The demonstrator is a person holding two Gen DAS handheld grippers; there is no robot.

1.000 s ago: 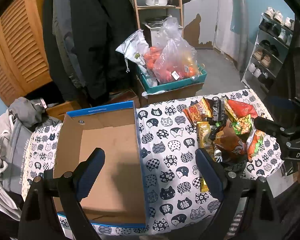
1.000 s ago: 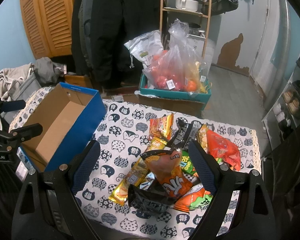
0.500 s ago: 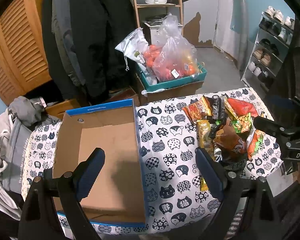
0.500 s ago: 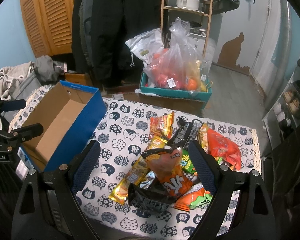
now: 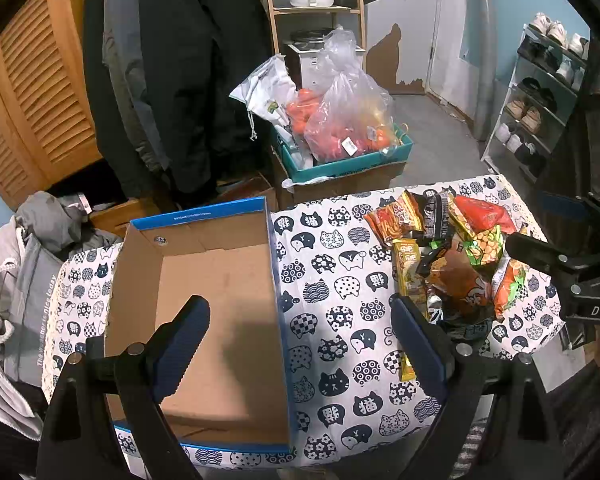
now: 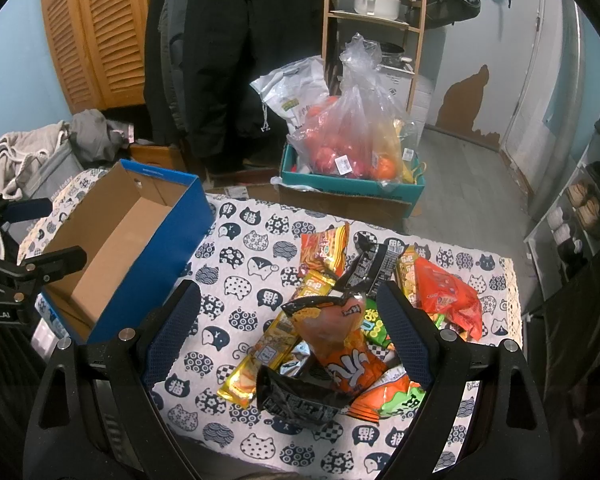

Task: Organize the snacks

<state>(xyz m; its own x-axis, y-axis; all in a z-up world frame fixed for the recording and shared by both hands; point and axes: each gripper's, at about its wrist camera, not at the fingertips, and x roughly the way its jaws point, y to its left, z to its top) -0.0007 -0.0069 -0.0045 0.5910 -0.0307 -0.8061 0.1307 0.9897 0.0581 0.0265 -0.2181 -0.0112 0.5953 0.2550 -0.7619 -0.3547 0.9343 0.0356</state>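
Right hand-held gripper (image 6: 288,320), open, hangs directly over the snack pile (image 6: 340,320); empty box (image 6: 112,248) lies left, under the open left hand-held gripper (image 5: 300,336).

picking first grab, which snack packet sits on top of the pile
The orange crinkly packet with white lettering: it lies over the long yellow packet and black packet, centred between the right tongs.

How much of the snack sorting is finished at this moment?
Nothing looks done yet: the blue box holds no snacks. In hand: nothing. The left claw hangs open above the box, and the right claw is open above the snack pile, with the orange bag between its fingers but not gripped. Left: every packet on the cat-print cloth.
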